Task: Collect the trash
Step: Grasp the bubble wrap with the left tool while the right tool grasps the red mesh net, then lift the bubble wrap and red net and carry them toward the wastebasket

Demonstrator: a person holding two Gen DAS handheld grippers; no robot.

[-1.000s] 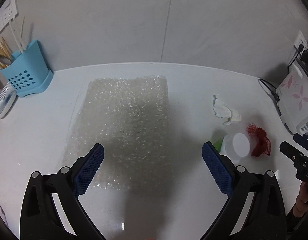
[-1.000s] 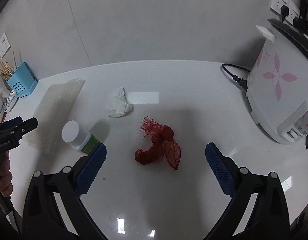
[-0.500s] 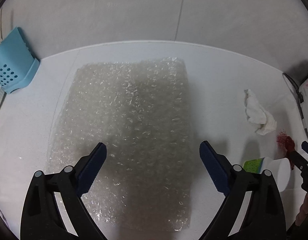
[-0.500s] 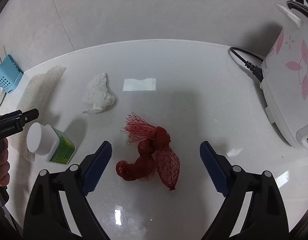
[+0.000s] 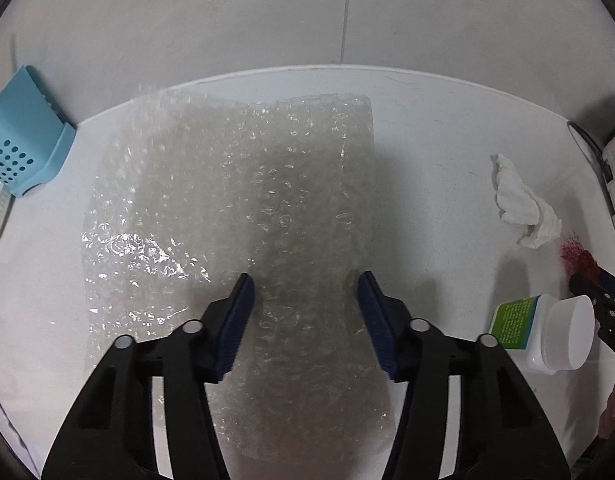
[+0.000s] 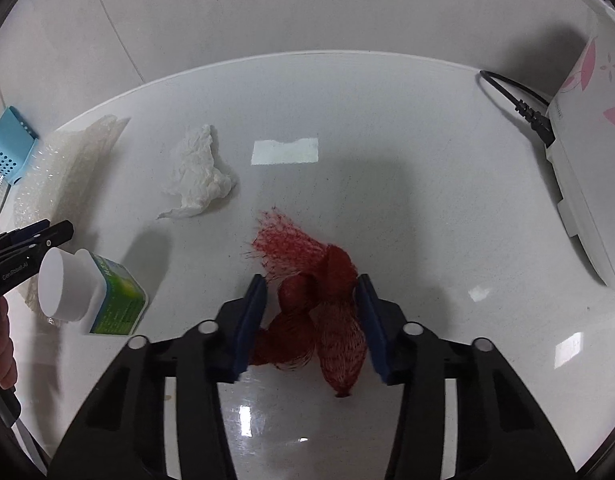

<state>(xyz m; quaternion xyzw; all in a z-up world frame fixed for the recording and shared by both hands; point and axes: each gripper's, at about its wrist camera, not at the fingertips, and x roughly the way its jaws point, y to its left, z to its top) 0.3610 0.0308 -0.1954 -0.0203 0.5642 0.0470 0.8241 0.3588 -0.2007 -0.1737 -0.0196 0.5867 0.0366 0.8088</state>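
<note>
Our left gripper (image 5: 305,280) closes on bubble wrap (image 5: 243,200), right gripper (image 6: 310,282) on red net (image 6: 307,300); tissue (image 6: 197,172) and bottle (image 6: 91,300) remain.

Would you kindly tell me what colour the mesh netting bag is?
Red; the mesh netting bag shows best in the right wrist view.

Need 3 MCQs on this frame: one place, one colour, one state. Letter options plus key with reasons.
1. Where is the crumpled tissue?
A. behind the lying bottle
B. inside the blue holder
C. on the cooker

2. The mesh bag is:
A. green
B. red
C. yellow

3. The bubble wrap between the left gripper fingers is:
A. flat
B. bunched
C. absent

Key: A, it lies on the counter beyond the bottle; B, red netting between the closing right gripper fingers; B, the sheet puckers as the jaws close.
</note>
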